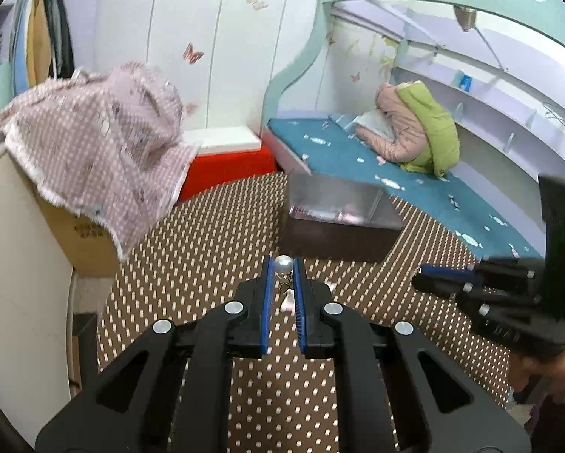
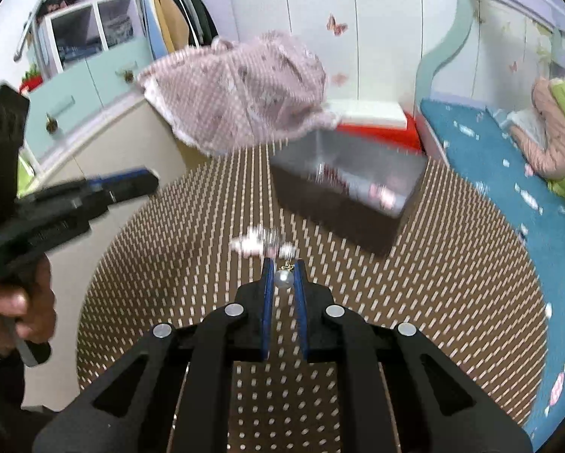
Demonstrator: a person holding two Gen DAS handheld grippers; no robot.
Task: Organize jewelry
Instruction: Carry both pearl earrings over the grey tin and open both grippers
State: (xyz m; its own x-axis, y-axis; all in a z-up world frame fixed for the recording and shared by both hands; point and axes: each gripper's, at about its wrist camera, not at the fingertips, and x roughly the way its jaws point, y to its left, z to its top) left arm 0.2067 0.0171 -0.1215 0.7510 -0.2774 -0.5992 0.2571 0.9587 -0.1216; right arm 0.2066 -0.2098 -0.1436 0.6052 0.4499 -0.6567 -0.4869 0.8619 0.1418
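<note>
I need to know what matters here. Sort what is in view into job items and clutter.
Job items: pearl earring in the left gripper; pearl earring in the right gripper; dark box; loose jewelry on the mat.

Clutter: pink checked cloth; cardboard box; jackets on the bed; red and white box.

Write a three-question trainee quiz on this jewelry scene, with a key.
1. True or false: the left gripper is shut on a pearl earring.
2. What does the right gripper hold? A) a ring B) a pearl earring C) nothing
3. Fill in: the dark jewelry box stands on a round brown ____ with pale dots.

Key: 1 true; 2 B; 3 table.
</note>
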